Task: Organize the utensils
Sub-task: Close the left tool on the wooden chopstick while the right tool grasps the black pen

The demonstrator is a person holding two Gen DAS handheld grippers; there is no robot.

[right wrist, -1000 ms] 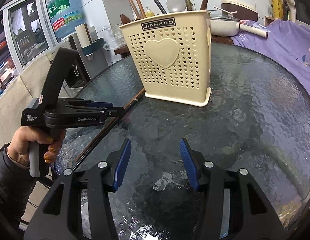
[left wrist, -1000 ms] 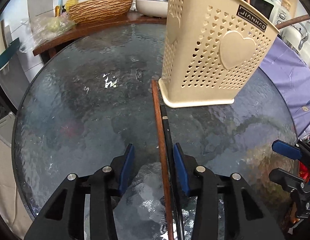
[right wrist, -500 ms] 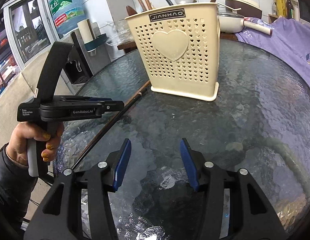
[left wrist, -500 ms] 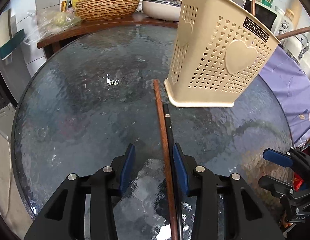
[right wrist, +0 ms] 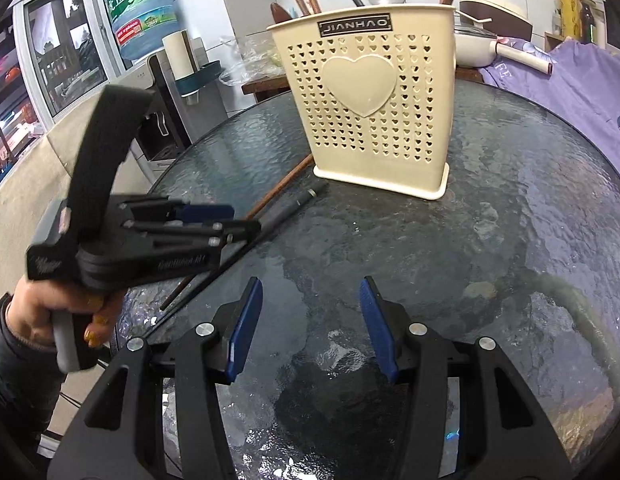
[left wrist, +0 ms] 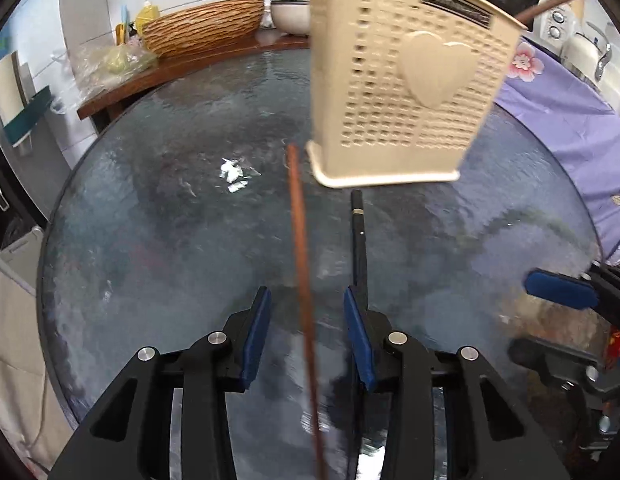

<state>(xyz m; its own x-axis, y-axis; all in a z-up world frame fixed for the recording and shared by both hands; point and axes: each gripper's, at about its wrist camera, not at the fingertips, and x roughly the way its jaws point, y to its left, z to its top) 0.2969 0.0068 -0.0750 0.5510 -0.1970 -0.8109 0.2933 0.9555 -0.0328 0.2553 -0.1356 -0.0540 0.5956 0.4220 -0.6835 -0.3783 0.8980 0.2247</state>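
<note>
Your left tool [left wrist: 306, 330], jaws apart, now straddles only the brown chopstick [left wrist: 300, 240]; the black chopstick [left wrist: 359, 248] has swung aside. Your right tool [right wrist: 310, 326] hovers open.

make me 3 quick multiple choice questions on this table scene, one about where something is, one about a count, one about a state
1. Where does the brown chopstick lie in the left wrist view?
A. inside the holder
B. on the glass table, between the left gripper's open jaws
C. on the purple cloth

2. How many long utensils lie on the glass table?
A. two
B. four
C. none

3. What state is the right gripper in?
A. shut on a spoon
B. shut on the holder
C. open, holding nothing

Answers:
1 B: the stick runs up between the blue pads of the left gripper toward the cream utensil holder.
2 A: only the brown chopstick and the black utensil lie flat beside the holder.
3 C: its jaws stand apart with only bare glass between them.
</note>
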